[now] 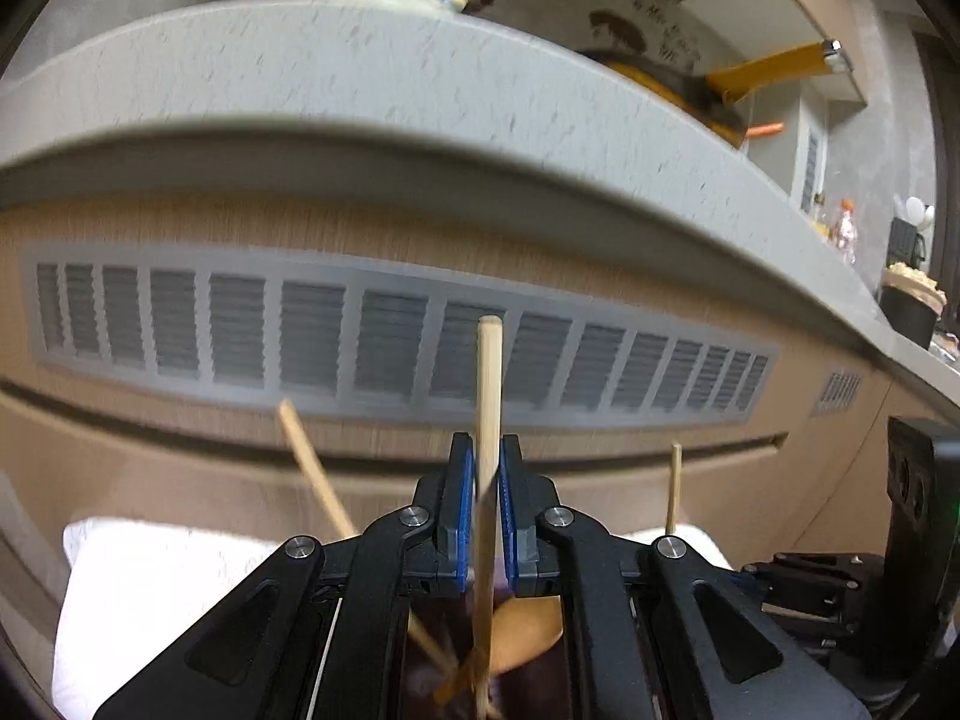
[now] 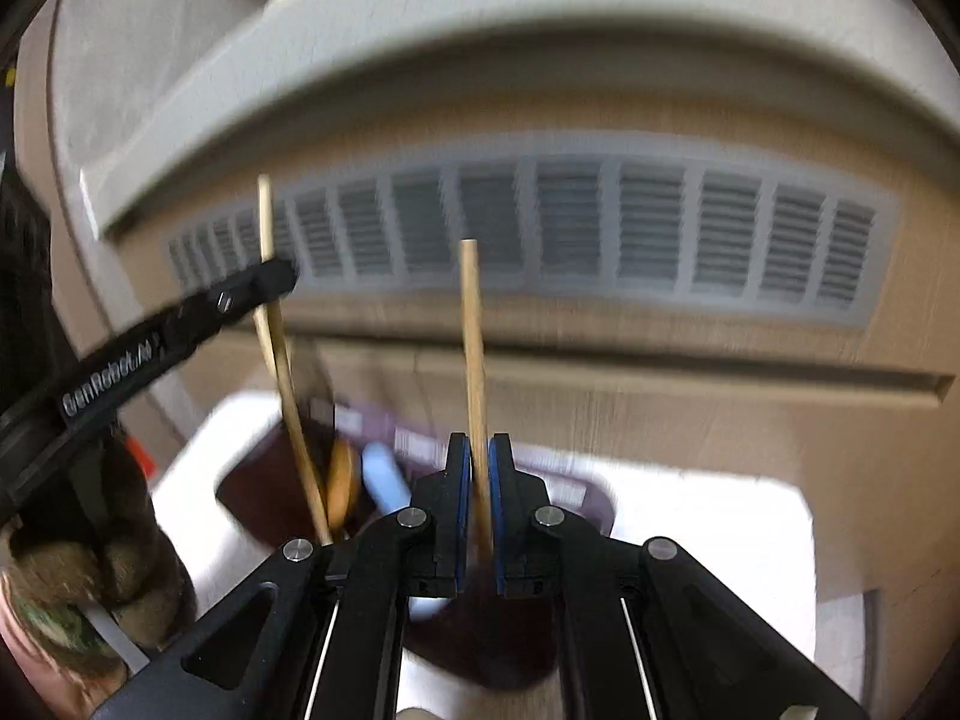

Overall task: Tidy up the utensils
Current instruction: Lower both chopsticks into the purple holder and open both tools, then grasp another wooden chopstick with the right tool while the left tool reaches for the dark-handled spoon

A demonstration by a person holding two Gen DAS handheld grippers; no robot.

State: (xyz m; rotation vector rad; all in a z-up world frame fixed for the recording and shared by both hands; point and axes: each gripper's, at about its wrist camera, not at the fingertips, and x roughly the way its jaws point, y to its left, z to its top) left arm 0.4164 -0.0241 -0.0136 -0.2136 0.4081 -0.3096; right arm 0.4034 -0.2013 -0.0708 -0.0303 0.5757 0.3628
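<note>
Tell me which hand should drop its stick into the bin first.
Left, probably. The left stick's lower end sits in the dark bin beside the wooden spoon; the right stick's end is hidden behind the right tongs.

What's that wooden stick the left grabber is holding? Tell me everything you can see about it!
The wooden stick is thin, round and pale tan, like a bamboo chopstick, with a flat-cut top end. It stands nearly upright, pinched between the blue pads of the left gripper, which is shut on it. Its upper part pokes up past the fingers in front of the grey vent. Its lower part runs down toward a dark container below; its bottom tip is blurred, so what it touches there is unclear.
</note>
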